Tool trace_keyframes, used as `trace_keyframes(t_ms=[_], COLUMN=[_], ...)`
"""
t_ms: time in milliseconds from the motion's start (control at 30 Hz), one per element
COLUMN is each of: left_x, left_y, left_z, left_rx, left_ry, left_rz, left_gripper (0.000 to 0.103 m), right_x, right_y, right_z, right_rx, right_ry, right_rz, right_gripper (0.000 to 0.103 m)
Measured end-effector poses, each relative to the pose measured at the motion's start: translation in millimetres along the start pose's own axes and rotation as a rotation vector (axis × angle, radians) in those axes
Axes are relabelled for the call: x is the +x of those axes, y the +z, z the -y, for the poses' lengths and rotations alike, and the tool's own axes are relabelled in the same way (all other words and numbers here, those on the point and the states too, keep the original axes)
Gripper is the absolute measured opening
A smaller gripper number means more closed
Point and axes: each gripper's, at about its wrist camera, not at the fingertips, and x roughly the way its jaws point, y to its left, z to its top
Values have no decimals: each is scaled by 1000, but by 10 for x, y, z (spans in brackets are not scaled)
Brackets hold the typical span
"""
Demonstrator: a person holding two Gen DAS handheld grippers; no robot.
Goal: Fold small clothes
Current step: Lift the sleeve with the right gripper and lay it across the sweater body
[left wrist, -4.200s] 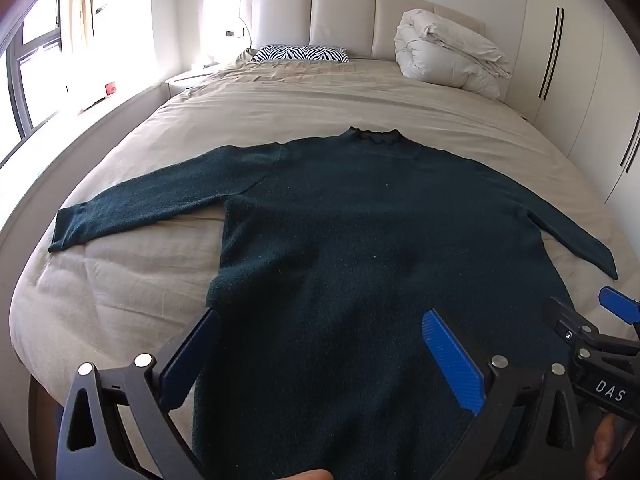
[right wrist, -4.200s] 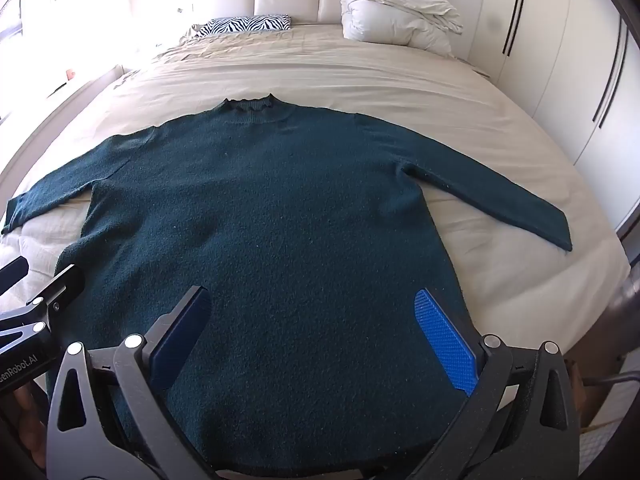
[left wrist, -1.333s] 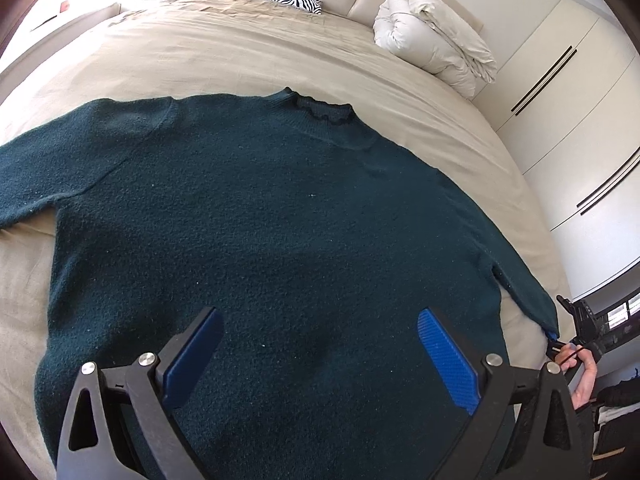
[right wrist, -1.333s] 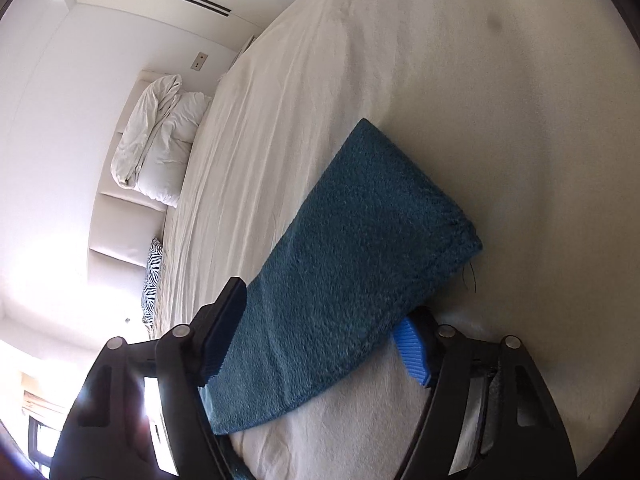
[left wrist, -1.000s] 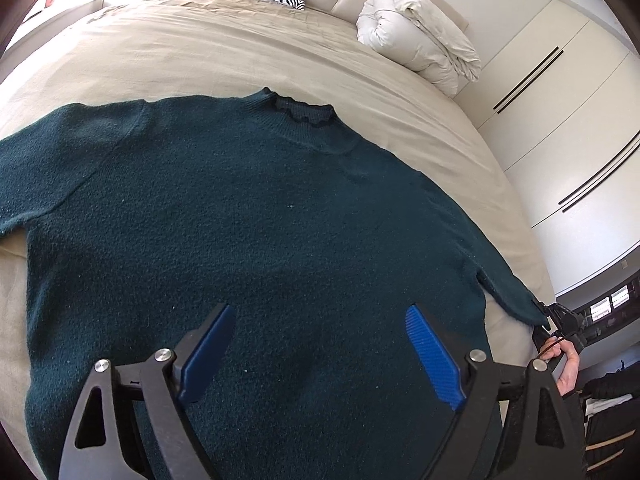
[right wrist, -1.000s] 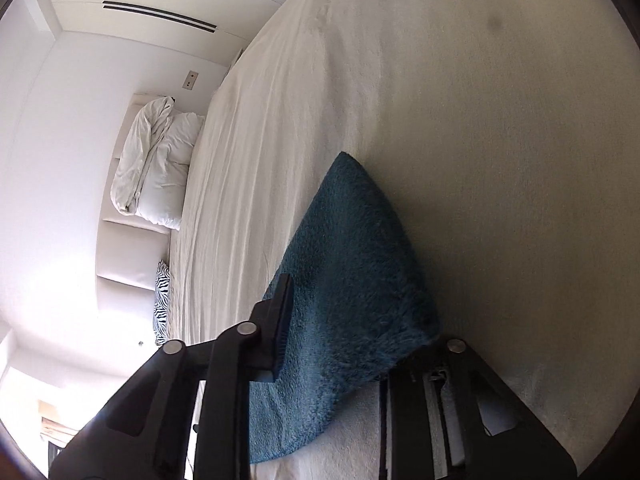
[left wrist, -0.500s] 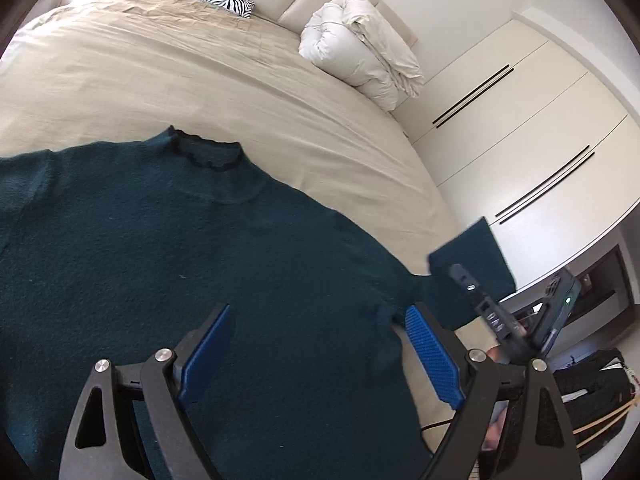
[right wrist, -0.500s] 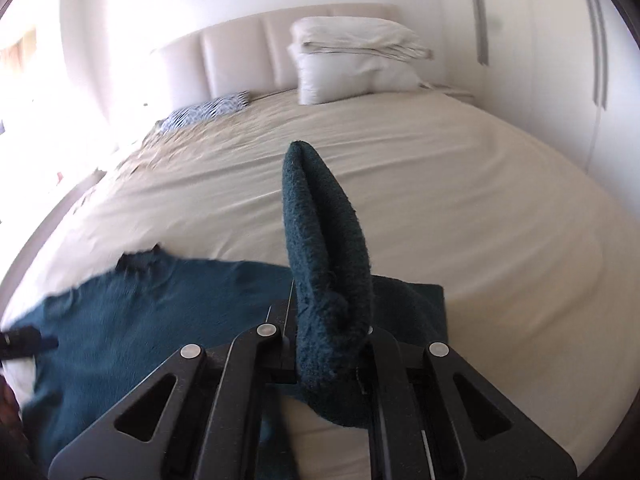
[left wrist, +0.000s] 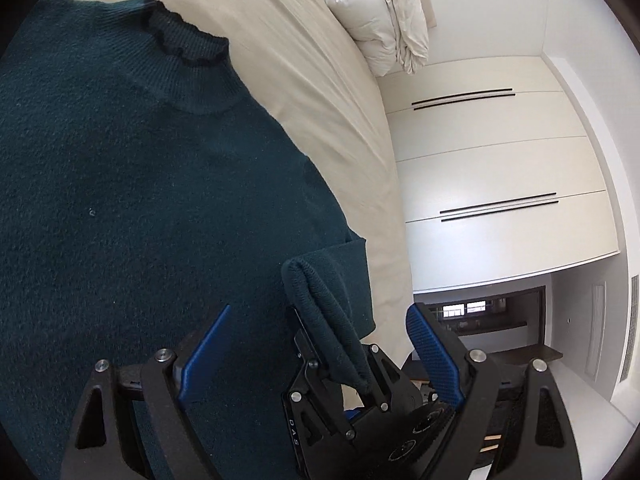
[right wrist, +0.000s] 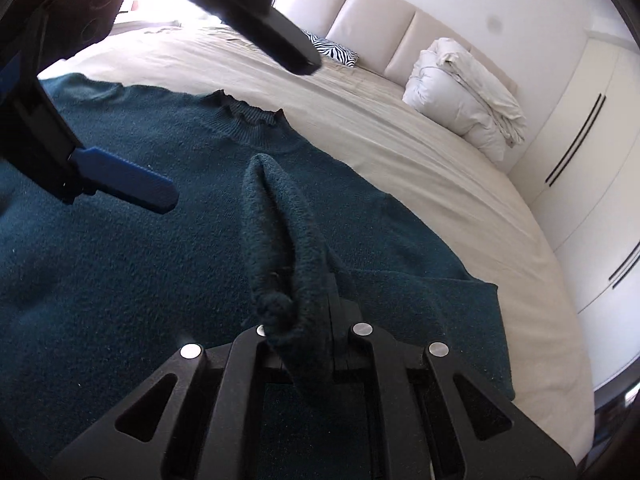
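We are pinching the sleeve cuff [right wrist: 280, 240] in the right hand-held gripper [right wrist: 332, 344]; the left hand-held gripper [left wrist: 316, 344] is hanging spread. The thick knit may be slipping free, spoiling the sweater [left wrist: 120, 200] fold.

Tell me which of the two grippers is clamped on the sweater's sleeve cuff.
The right gripper: its jaws are shut on the dark green sleeve cuff, lifted over the sweater body. The left gripper stands wide open, its blue pads gripping nothing.
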Motion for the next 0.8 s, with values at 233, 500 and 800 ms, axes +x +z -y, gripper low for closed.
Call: trace_keyframes(t_ms=[233, 500, 800], left_x=[244, 92, -727], left_y=[106, 75, 386], left_z=[-49, -162, -167], left_rx=[-18, -16, 109], left_ry=[34, 61, 241], left_rz=[-88, -76, 42], left_gripper=[54, 8, 8], right_x=[-74, -163, -616], right_y=[-181, -256, -801], right_z=[-166, -149, 416], right_rx=[-77, -36, 284], right_ry=[-41, 36, 228], right_rz=[33, 30, -14], right_gripper=[7, 11, 16])
